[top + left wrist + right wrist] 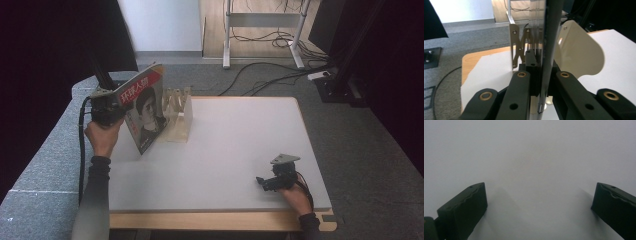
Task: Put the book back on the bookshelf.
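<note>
A magazine (145,107) with a portrait and red title on its cover hangs tilted above the table's far left corner. My left gripper (107,107) is shut on its edge; in the left gripper view the magazine (549,50) runs edge-on between the jaws. Just right of it stands a pale wooden rack (179,116) with upright dividers, seen close ahead as the rack (579,50). My right gripper (265,182) rests low at the table's near right, jaws wide apart over bare white tabletop (531,157), nothing between them.
The white table (235,145) has a wooden front edge. Grey carpet surrounds it. Cables (270,75) and a metal desk frame (227,35) lie beyond the far edge, and a dark curtain (45,45) hangs at the left.
</note>
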The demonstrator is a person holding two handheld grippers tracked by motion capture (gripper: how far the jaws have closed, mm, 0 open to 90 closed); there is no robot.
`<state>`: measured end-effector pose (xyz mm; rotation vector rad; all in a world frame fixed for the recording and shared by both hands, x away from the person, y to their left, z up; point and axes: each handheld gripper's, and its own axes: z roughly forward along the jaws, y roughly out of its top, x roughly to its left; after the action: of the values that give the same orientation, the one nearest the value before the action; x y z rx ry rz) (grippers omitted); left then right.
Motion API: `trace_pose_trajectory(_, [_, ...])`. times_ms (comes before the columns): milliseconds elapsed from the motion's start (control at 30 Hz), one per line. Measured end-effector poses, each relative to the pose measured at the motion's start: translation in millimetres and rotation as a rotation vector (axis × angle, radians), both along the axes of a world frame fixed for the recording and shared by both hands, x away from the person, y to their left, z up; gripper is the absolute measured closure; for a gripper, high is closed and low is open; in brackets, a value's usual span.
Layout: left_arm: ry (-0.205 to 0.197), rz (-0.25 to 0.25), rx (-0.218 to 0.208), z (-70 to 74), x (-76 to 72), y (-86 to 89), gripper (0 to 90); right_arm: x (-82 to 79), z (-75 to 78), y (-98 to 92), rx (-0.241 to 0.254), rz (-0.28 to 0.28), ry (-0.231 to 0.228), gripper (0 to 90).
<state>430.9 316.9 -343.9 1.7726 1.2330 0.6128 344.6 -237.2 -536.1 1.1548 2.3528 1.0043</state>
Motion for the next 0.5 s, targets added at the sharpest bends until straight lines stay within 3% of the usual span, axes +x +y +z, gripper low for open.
trace_pose_trajectory(200, [0.023, 0.036, 0.057, -9.1, -0.5, 8.7, 85.0, 0.0, 0.1, 0.2, -0.001, -0.001, 0.001, 0.0])
trace_pose_trajectory(367, [0.009, 0.047, 0.044, -12.7, -0.3, 13.8, 82.4, 0.1, 0.2, 0.4, -0.002, -0.002, 0.002, 0.0])
trace_pose_trajectory(500, [0.009, 0.053, 0.055, -12.8, 0.6, 13.6, 71.6, 0.1, 0.3, 0.4, -0.002, -0.002, 0.002, 0.0])
